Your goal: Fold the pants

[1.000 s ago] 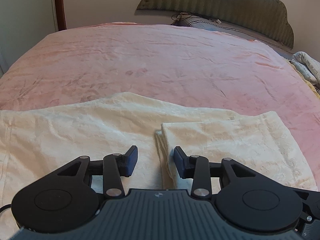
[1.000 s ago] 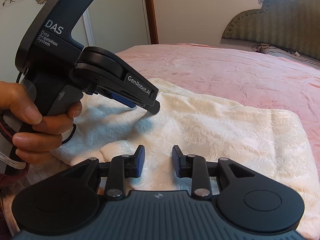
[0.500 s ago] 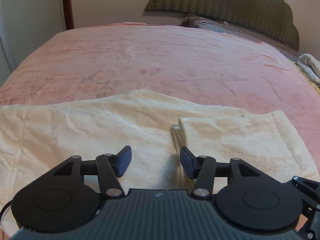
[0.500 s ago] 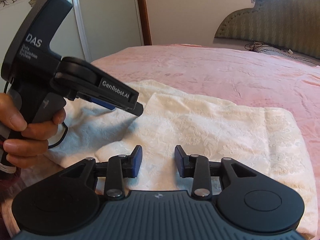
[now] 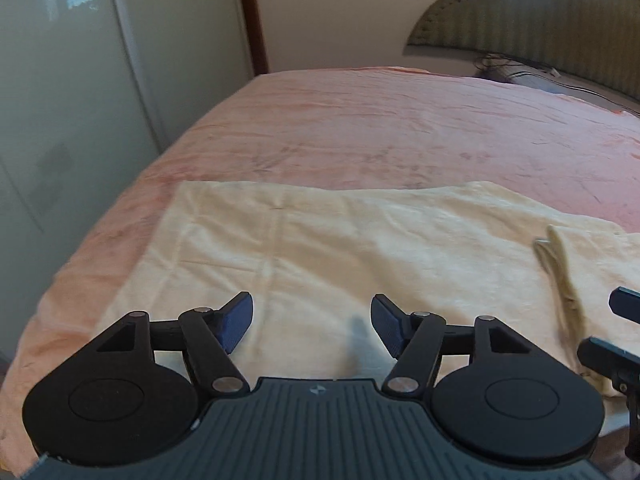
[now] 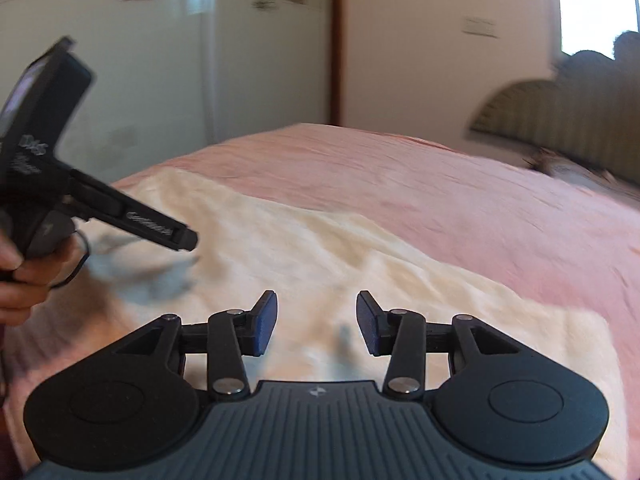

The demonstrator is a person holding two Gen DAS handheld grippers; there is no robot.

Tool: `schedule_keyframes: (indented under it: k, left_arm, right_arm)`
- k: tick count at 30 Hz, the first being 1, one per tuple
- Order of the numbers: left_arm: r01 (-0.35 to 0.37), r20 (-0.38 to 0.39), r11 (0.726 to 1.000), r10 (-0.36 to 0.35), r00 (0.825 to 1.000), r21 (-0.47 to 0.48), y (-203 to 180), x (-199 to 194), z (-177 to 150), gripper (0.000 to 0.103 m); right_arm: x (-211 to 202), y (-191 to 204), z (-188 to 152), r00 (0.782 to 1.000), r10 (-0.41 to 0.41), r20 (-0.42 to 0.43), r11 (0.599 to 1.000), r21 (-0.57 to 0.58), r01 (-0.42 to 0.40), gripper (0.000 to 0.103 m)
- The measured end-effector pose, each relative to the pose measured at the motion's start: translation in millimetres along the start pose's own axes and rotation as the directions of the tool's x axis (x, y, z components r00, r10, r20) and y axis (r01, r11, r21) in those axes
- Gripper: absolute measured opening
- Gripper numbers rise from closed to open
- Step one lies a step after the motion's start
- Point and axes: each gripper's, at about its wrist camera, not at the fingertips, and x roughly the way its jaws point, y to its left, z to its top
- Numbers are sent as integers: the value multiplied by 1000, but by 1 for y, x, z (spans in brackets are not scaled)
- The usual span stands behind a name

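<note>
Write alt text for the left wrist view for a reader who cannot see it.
Cream pants lie spread flat on a pink bedspread, with the open, empty left tool above them; its jaws have just been opening. A folded edge of the fabric shows at right, beside part of the right tool. A wardrobe and a padded headboard stand behind.

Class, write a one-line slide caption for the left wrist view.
Open left gripper hovers empty above partly folded cream textured pants on pink bedspread.
</note>
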Motion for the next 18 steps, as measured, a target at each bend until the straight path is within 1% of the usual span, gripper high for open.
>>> schedule_keyframes:
  k: [1,2,4,5,7,9,13,16,18]
  left_arm:
    - [-24,4,1000,24,1000,-11,9,1,-1,75]
    - [-55,4,998,55,998,-26,18,3,-3,76]
    - [-97,-18,994,96,995,-47,32,10,-7,76]
    - [-106,-31,993,104,994,-57,38,12,-9,76]
    - [-109,-40,992,106,994,-68,45,14,-13,76]
    - [-108,-33,993,106,994,-58,47,14,-16,77]
    - [-115,-20,993,115,993,-38,46,13,-18,79]
    - [-112,-20,993,111,994,-43,45,14,-19,80]
    - [-112,-18,993,111,994,-41,45,13,-20,81]
  right_arm:
    - [4,9,3,999,37,-2,999,-23,-37,43]
    - [8,16,4,998,61,-7,997,-42,-61,43]
    - [20,30,4,996,88,-32,994,-69,-90,43]
    - [26,34,3,994,99,-50,992,-72,-102,43]
    - [36,38,0,989,116,-92,990,-66,-123,43]
    - [43,38,-5,983,124,-133,990,-45,-131,43]
    - [42,33,-5,982,133,-131,991,6,-133,43]
    - [39,37,-4,985,121,-122,992,-9,-123,43]
    - [38,42,-1,985,132,-115,991,-22,-135,43]
